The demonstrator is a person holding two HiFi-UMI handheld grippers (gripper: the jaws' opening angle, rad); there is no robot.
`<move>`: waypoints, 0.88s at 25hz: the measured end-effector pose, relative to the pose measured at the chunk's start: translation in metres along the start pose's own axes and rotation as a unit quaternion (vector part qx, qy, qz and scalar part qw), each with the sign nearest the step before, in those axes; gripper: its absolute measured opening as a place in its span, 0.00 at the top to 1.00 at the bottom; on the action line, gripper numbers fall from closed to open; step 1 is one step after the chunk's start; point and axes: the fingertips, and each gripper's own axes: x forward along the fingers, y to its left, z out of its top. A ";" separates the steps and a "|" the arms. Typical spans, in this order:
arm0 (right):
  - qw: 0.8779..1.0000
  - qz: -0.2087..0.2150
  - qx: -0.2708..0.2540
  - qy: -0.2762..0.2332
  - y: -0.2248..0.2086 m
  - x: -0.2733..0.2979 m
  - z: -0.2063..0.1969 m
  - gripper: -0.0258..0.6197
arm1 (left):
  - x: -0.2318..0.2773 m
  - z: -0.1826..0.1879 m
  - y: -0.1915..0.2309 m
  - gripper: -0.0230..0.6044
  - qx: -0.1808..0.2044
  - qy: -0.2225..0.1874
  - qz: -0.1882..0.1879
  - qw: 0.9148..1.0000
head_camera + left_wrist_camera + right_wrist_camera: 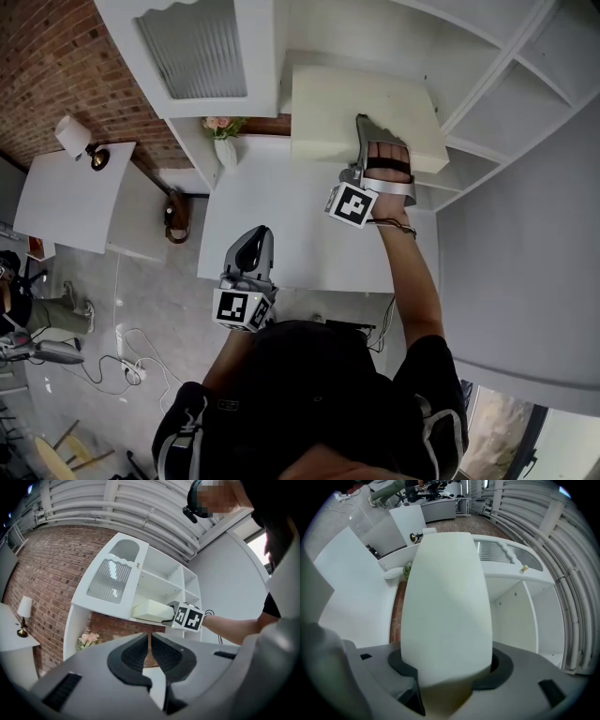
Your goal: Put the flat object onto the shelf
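The flat object (347,108) is a thick cream slab, held level in front of the white shelf unit (487,122) and above the back of the white table (281,216). My right gripper (366,141) is shut on its near edge. In the right gripper view the flat object (447,606) fills the space between the jaws of the right gripper (450,665), and the shelf unit's (515,606) open bays lie beyond. The left gripper view shows the flat object (152,610) by a lower shelf (159,581). My left gripper (255,246) hangs shut and empty at the table's front edge, as does the left gripper (151,644) in its own view.
A small vase of flowers (225,141) stands at the table's back left corner. A cabinet door with ribbed glass (192,47) is left of the open shelves. A lamp (80,141) sits on a side table (66,202) at the left. Cables (122,361) lie on the floor.
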 end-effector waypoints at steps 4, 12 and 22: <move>1.000 0.005 -0.007 -0.010 0.007 0.021 0.012 0.50 | -0.002 -0.002 0.001 0.92 -0.005 0.005 0.003 1.000; 0.997 0.082 0.003 -0.006 0.021 0.063 0.029 0.40 | -0.006 -0.004 0.009 0.92 -0.004 0.009 0.012 1.000; 0.993 0.119 -0.003 0.021 0.025 0.120 0.026 0.34 | -0.005 -0.005 0.017 0.92 -0.013 0.018 0.020 1.000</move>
